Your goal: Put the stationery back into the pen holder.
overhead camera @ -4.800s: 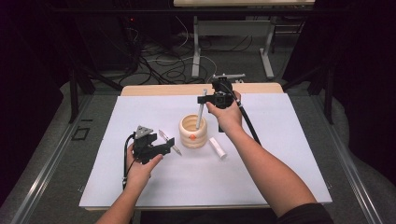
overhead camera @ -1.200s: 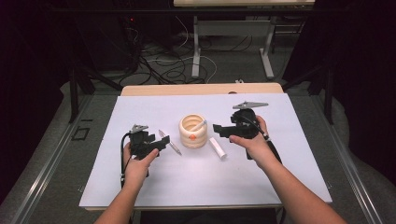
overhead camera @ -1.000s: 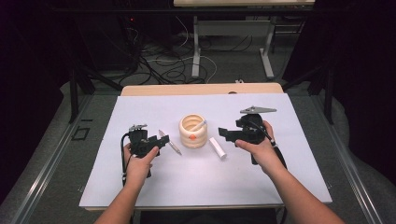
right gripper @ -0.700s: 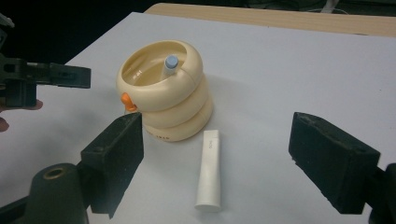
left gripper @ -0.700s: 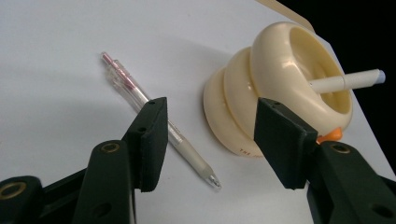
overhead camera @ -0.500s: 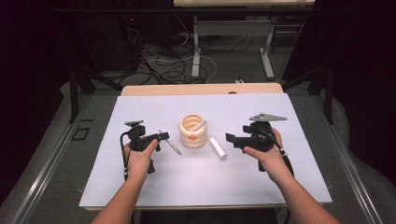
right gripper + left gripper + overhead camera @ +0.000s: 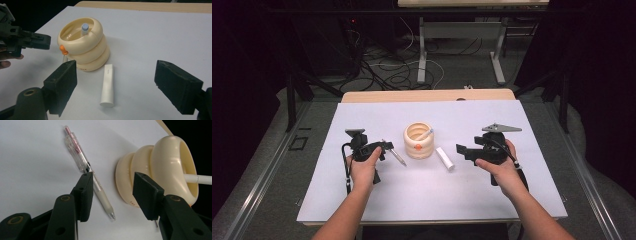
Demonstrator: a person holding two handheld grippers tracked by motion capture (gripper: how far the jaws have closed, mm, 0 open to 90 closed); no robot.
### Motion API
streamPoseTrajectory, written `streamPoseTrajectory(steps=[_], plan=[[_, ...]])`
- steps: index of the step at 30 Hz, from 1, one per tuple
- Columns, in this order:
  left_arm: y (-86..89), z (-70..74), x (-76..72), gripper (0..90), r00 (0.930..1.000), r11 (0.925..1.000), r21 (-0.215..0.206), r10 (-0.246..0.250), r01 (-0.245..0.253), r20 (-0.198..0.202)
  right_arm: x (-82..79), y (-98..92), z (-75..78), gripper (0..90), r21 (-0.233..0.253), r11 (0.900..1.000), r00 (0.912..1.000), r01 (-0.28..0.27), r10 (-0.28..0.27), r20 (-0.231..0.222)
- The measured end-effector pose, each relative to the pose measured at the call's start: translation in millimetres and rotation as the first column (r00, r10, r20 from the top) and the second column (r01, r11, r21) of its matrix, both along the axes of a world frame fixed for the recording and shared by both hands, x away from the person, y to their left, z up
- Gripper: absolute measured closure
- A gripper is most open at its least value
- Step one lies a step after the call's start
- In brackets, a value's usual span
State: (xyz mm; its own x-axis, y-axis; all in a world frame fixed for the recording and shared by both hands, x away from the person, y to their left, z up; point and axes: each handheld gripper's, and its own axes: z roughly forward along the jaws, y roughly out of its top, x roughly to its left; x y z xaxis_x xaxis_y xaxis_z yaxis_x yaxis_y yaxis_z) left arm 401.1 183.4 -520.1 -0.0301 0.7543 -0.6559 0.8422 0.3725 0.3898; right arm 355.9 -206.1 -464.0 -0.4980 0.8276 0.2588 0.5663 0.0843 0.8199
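Note:
A cream ribbed pen holder (image 7: pixel 419 140) (image 7: pixel 160 170) (image 7: pixel 83 46) stands mid-table with a white pen (image 7: pixel 426 133) (image 7: pixel 84 27) leaning inside it. A clear pen with a pink inner tube (image 7: pixel 394 152) (image 7: pixel 87 170) lies on the white sheet to the holder's left. A white cylindrical stick (image 7: pixel 444 158) (image 7: pixel 107 85) lies to the holder's right. My left gripper (image 7: pixel 386 145) (image 7: pixel 112 192) is open, its jaws straddling the clear pen just above the sheet. My right gripper (image 7: pixel 460 149) (image 7: pixel 116 87) is wide open and empty, facing the white stick from the right.
The white sheet (image 7: pixel 362 200) covers a wooden table (image 7: pixel 427 95). Beyond the far edge are cables (image 7: pixel 402 70) on the floor and metal table legs (image 7: pixel 422 50). Bare sheet lies in front of both hands.
My right gripper has come down from above the holder, leaving the white pen inside, and moved back to the right of the stick. My left gripper shifted slightly toward the clear pen.

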Motion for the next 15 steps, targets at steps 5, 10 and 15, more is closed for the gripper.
streamPoseTrajectory(steps=[5,10,15], plan=[[-4.2,-4.8,0.8,52.9,0.9998,0.9991,-0.040,0.014,-0.015,-0.011,1.1,-1.6,-2.7,18.2,-0.005,1.000,1.0000,0.005,-0.005,0.004],[-8.5,-7.5,2.7,53.9,0.9987,0.9992,-0.024,0.031,-0.032,-0.042,2.3,-4.3,-10.6,18.2,-0.042,0.999,0.9998,0.019,-0.019,0.001],[-11.3,-14.6,4.5,55.1,0.9964,0.9988,-0.013,0.047,-0.048,-0.071,5.3,-9.7,-19.4,17.2,-0.053,0.998,0.9990,0.039,-0.040,-0.020]])
